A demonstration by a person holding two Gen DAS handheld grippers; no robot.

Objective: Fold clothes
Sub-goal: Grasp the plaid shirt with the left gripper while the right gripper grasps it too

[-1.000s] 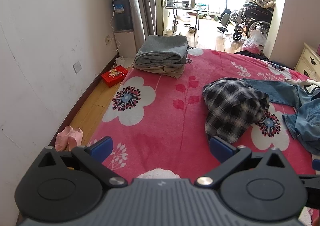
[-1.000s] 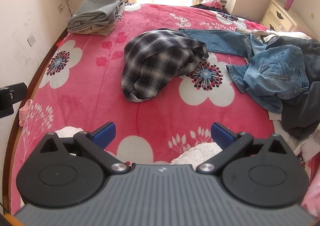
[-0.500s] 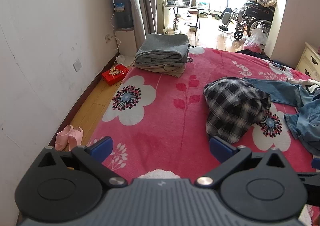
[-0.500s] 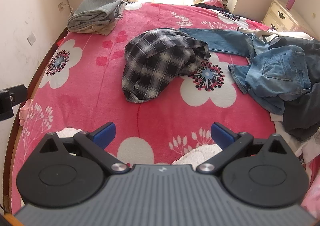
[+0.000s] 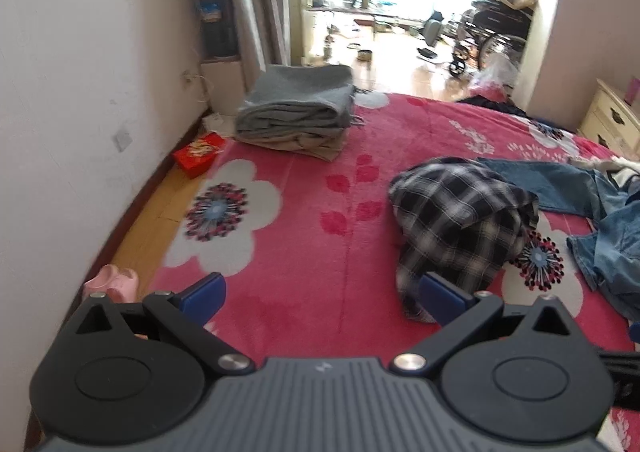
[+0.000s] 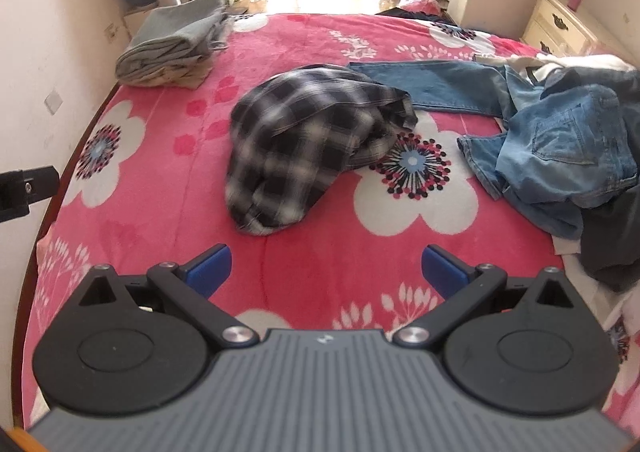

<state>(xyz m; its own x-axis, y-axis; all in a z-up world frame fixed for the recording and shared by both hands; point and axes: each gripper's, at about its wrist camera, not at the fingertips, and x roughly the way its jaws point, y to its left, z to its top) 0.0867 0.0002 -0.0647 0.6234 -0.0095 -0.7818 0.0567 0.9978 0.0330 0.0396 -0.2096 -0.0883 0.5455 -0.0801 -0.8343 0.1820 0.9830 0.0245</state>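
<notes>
Pink flowered blanket point(image 6: 168, 220) is the landmark here. At its far left corner sits a folded grey stack point(image 6: 172, 40); mid-blanket lies the crumpled plaid shirt point(image 6: 308, 144); at its right edge, a heap of jeans point(image 6: 560, 148). Left gripper point(image 5: 320, 292) and right gripper point(image 6: 324, 268) both hover spread wide, holding nothing. If the shirt's next, I'd pinch two edges far apart and shake it flat before creasing anything.

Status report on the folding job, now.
Left claw open, empty. Right claw open, empty. Plaid shirt crumpled on the bed, untouched. Path clear; jeans piled alongside.
</notes>
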